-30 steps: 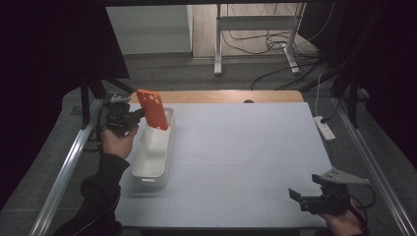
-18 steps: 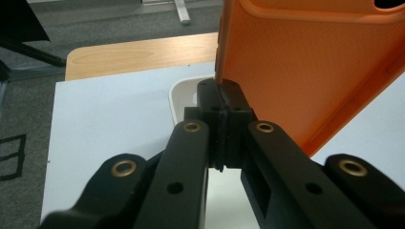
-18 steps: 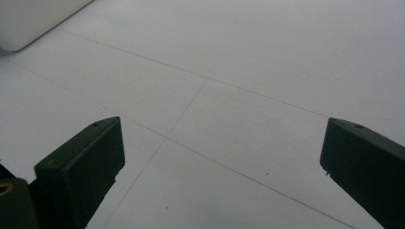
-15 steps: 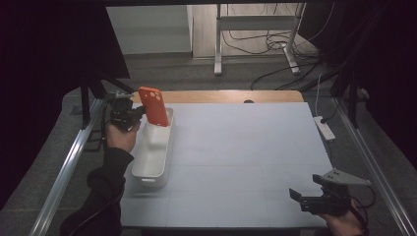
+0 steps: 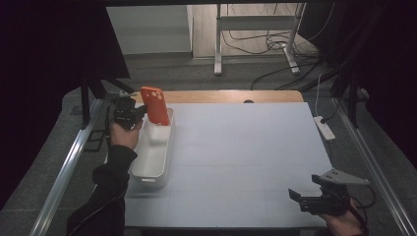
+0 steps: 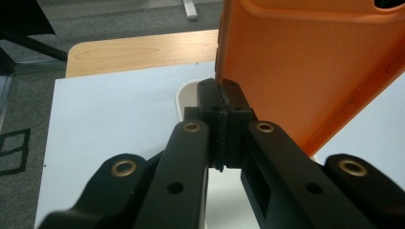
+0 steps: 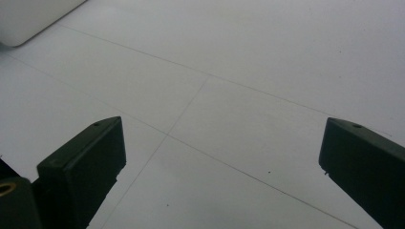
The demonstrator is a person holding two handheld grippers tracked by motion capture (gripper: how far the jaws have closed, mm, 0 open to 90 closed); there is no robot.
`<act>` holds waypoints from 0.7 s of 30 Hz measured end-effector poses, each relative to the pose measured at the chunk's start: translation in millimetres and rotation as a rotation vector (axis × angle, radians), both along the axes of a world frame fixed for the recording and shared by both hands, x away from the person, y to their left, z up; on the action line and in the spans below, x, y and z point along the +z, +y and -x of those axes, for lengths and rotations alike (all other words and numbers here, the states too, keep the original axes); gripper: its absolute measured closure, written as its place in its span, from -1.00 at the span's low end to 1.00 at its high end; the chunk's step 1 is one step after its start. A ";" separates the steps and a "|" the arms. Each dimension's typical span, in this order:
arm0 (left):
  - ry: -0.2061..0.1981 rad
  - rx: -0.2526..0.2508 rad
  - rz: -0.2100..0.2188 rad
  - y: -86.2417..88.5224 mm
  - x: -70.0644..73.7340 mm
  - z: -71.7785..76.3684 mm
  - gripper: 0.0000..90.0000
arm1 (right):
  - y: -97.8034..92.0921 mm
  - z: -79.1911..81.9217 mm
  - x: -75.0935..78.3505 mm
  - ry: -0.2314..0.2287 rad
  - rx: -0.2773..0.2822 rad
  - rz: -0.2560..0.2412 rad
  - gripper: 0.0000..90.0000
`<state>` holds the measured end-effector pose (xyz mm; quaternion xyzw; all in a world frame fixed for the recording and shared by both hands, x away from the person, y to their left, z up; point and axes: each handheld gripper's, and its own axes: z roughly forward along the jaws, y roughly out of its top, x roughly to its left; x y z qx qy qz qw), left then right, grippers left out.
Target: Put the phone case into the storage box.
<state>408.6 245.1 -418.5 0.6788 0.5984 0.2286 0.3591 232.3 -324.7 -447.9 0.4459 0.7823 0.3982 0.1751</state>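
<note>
An orange phone case (image 5: 155, 105) stands upright over the far end of a long white tray (image 5: 147, 169) at the table's left side. My left gripper (image 5: 140, 112) is shut on the case's edge, just left of it. In the left gripper view the jaws pinch the lower edge of the orange phone case (image 6: 305, 71), whose ribbed inner face takes up the upper right. My right gripper (image 5: 300, 196) rests open near the table's front right corner, and in the right gripper view the open right gripper (image 7: 222, 157) has only white table between its jaws.
The white table mat (image 5: 246, 157) lies over a wooden top (image 5: 221, 96) that shows along the far edge. A power strip (image 5: 324, 128) lies off the right side. Metal rails (image 5: 69, 167) flank the table. A corner of the tray (image 7: 28, 19) shows far off.
My left gripper has carried the orange case slightly toward the far end of the tray and a little higher. The right gripper has stayed put.
</note>
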 end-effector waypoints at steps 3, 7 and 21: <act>0.006 0.004 -0.001 -0.3 -2.6 -2.7 0.99 | 0.1 -0.1 -0.1 0.002 0.000 0.000 -0.94; 0.017 0.009 -0.002 -0.1 -6.5 -6.8 0.99 | 0.4 -0.2 0.0 0.006 0.000 0.003 -0.94; 0.066 0.020 -0.014 -3.8 -23.7 -22.3 0.98 | 0.3 -1.4 -0.6 0.015 0.004 0.001 -0.92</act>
